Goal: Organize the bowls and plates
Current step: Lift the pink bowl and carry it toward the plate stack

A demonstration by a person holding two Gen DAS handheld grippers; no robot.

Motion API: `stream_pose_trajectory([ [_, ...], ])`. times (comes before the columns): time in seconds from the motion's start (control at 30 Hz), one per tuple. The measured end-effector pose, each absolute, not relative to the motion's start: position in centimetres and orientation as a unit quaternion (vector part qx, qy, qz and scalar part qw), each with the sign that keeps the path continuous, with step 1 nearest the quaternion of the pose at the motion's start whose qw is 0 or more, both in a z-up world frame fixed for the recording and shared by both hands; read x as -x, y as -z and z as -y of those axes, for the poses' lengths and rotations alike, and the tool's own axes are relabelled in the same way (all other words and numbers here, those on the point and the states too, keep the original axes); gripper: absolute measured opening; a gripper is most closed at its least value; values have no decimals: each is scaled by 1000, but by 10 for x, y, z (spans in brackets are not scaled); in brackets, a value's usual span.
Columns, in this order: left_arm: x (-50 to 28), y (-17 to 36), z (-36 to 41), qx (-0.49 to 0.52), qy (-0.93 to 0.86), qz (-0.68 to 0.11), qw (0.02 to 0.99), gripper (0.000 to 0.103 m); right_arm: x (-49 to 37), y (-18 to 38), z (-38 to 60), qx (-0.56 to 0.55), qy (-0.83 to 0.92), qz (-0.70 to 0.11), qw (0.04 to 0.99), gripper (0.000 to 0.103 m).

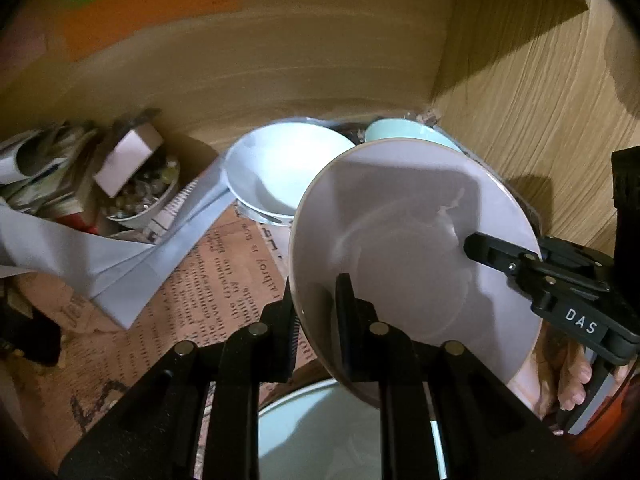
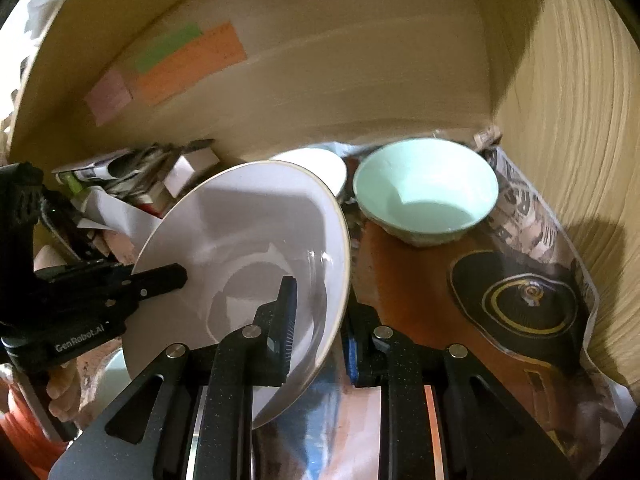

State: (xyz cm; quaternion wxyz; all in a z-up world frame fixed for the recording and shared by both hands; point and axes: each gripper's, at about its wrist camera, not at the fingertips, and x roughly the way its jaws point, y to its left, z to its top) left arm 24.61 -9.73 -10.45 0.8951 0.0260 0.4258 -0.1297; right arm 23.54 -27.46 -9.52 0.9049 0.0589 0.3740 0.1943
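A pale lilac plate hangs tilted above the paper-lined shelf, held by two sides of its rim. My left gripper is shut on the plate's near-left rim, one finger over it and one under. My right gripper is shut on the opposite rim in the same way. Behind the plate stand a white bowl and a mint-green bowl. Another pale plate lies below, under my left gripper.
Wooden walls close in the back and right. Printed paper lines the shelf. At the left sit a small bowl of beads, a white box and loose papers. A hand grips the right tool.
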Motion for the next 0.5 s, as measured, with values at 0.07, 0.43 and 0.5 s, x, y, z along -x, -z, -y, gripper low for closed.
stream_pose_trajectory([
  [0.07, -240, 100, 93, -24, 126, -418, 899, 16, -232, 91, 271, -57, -199, -369, 906, 19],
  [0.43, -203, 80, 59, -3, 105, -380, 919, 16, -211, 74, 237, -32, -225, -352, 908, 19],
  [0.5, -196, 77, 53, 2, 101, -374, 922, 16, -208, 72, 230, -27, -231, -351, 907, 19],
])
